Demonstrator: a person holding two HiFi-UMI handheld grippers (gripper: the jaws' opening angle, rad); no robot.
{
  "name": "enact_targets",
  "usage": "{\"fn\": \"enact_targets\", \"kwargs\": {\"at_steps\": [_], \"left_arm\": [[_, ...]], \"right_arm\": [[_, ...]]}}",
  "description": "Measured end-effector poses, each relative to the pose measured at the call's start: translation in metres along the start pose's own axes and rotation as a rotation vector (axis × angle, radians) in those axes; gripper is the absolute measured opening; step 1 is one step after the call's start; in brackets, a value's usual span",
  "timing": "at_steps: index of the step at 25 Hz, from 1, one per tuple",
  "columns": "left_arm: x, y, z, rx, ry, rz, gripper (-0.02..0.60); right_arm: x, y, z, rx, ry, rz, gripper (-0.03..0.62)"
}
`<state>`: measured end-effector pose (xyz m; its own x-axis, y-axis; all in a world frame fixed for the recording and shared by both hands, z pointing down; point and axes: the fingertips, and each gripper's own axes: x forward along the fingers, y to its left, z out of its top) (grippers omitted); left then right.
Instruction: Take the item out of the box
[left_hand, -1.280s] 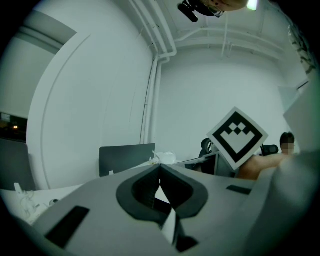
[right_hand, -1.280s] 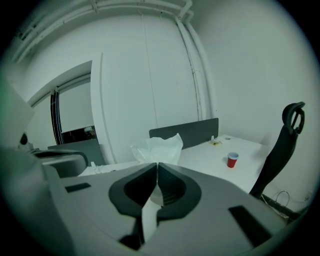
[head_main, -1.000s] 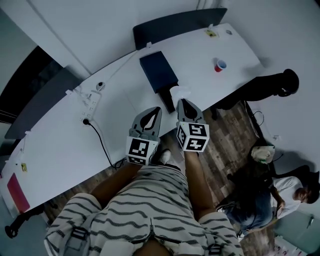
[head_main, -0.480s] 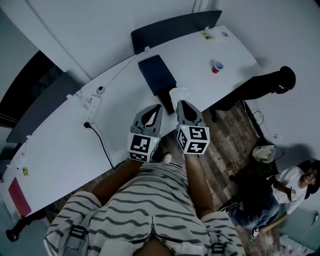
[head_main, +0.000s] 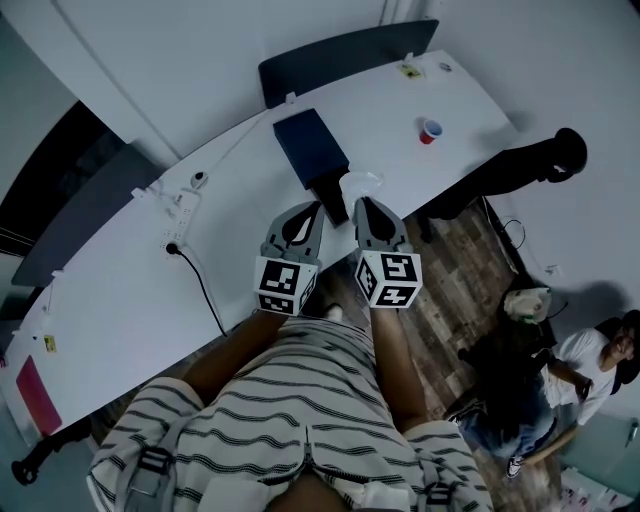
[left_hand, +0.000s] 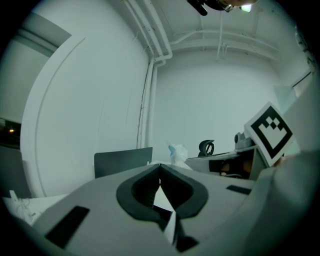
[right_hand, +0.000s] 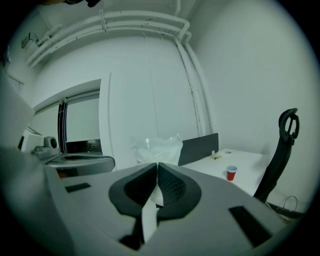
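A dark blue box (head_main: 312, 148) lies on the white table (head_main: 130, 290), its near end dark and open toward me. Just off that end hangs a clear plastic bag with something white in it (head_main: 358, 185), pinched by my right gripper (head_main: 362, 204). In the right gripper view the bag (right_hand: 156, 146) sticks up above the jaws of the right gripper (right_hand: 157, 164), which are pressed together on it. My left gripper (head_main: 312, 208) sits beside it, left of the bag and apart from it. In its own view the left gripper (left_hand: 160, 165) is shut with nothing in it.
A red cup (head_main: 430, 130) stands far right on the table. A power strip (head_main: 183, 210) with a black cable lies at the left. A dark chair (head_main: 520, 170) stands off the table's right end. A person (head_main: 590, 360) sits on the floor at the lower right.
Hardly anything differs. Both grippers keep their places by the box's near end, and the right one stays shut on the bag. The person at the lower right has shifted.
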<state>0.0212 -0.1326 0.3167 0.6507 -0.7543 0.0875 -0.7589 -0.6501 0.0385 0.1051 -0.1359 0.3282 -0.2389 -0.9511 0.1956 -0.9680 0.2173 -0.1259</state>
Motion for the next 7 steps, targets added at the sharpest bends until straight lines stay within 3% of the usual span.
{"fn": "enact_targets", "kwargs": {"at_steps": [7], "left_arm": [[0.003, -0.003, 0.0017, -0.001, 0.003, 0.005, 0.025]], "right_arm": [[-0.0059, -0.002, 0.0038, -0.001, -0.016, 0.007, 0.025]]}}
